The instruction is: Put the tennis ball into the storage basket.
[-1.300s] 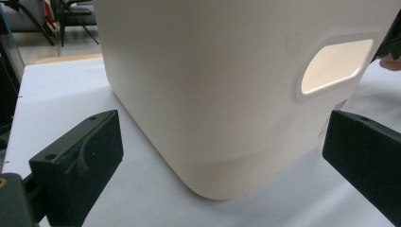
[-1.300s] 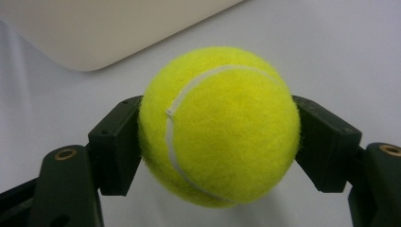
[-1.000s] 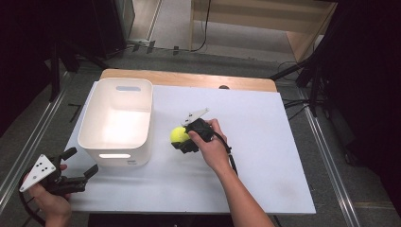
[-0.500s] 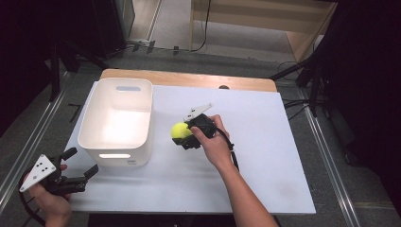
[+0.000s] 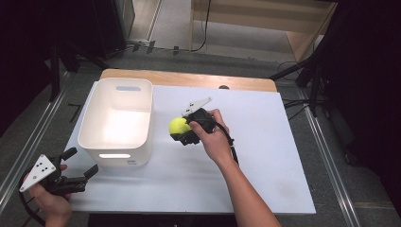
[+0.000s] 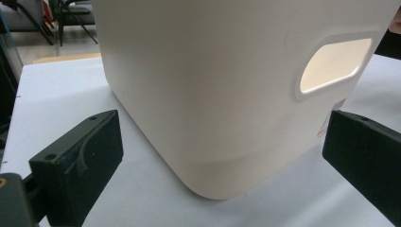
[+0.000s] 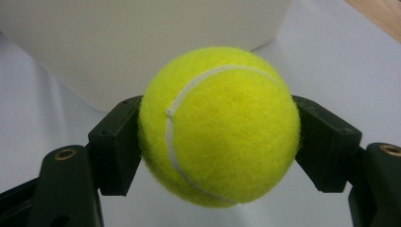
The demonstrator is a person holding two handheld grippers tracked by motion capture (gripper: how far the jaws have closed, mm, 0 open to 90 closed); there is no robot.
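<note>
Right claw (image 5: pixel 182 132) clamped on ball (image 5: pixel 179 126), both pads pressing its sides, held just beside bin (image 5: pixel 118 137), off the tabletop (image 5: pixel 265 156). Left claw (image 5: pixel 78 165) spread apart, empty, near the bin's front corner (handle slot facing it). Pickup done, by the look of it; carrying over the rim and dropping inside likely left. Bin interior looks empty.

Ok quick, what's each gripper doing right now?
Left gripper: open, holding nothing, facing the white bin.
Right gripper: shut on the tennis ball.
</note>
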